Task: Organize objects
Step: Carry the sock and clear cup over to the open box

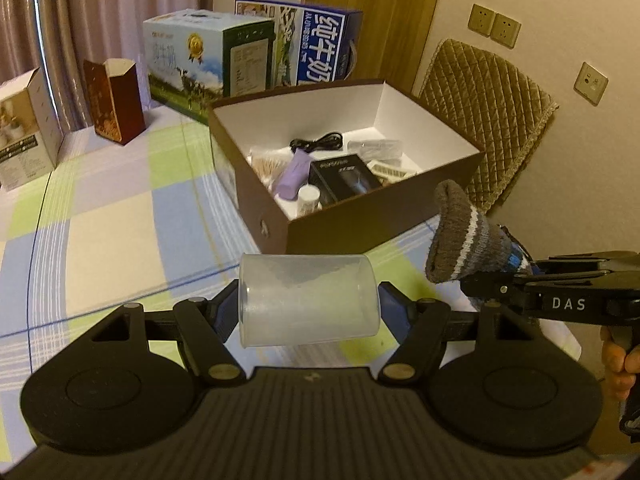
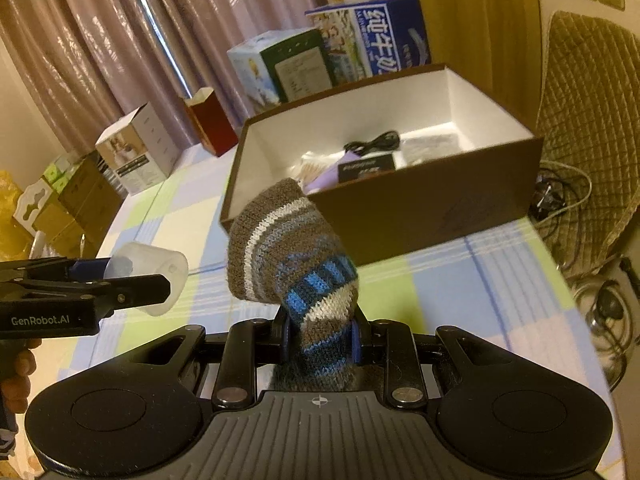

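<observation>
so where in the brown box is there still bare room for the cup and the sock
Bare white floor shows along the brown box's left wall and back wall, behind the black cable. The near right half is crowded: purple tube, black case, small white bottle. Left gripper holds the cup, right gripper the sock.

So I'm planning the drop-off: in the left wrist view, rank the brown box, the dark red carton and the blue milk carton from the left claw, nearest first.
1. Brown box: just ahead of the left claw, slightly right.
2. Dark red carton: farther back, left.
3. Blue milk carton: farthest, behind the brown box.
</observation>
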Demonstrator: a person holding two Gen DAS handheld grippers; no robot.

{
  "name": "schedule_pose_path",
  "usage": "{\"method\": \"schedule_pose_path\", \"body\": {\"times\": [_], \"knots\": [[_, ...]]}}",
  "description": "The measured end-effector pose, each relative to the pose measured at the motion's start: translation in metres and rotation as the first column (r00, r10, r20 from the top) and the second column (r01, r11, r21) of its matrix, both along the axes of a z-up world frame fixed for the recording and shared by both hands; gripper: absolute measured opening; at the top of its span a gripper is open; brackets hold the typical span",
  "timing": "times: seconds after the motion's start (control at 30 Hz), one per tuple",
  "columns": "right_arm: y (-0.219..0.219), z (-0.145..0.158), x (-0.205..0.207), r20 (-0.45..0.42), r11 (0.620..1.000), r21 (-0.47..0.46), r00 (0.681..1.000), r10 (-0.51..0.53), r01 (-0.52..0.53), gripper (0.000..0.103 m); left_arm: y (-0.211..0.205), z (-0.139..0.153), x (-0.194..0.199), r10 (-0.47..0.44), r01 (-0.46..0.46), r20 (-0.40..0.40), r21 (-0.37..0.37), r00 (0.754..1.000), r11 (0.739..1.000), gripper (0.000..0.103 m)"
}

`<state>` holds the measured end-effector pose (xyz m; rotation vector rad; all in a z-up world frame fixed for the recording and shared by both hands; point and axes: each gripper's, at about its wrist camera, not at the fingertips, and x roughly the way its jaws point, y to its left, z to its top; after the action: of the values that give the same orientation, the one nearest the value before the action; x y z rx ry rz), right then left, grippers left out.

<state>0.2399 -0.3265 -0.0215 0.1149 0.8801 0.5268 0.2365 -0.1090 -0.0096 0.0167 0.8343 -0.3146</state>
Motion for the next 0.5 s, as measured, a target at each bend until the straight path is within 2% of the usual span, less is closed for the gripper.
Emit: {"method": "schedule_pose_path", "body": {"times": [0.27, 0.5], "knots": [[-0.019, 0.018, 0.042, 0.083, 1.0, -0.022, 0.997, -0.002, 0.004, 0.024, -0.018, 0.008, 0.031, 0.021, -0.021, 0.036, 0.011, 0.999, 1.0, 0.068], [-0.032, 0.034, 0.096, 0.164, 0.999, -0.042, 0.986, -0.021, 0.029, 0.024, -0.031, 0.014, 0.068, 0.036, -0.037, 0.061, 0.026, 0.997, 0.999, 0.068]]}}
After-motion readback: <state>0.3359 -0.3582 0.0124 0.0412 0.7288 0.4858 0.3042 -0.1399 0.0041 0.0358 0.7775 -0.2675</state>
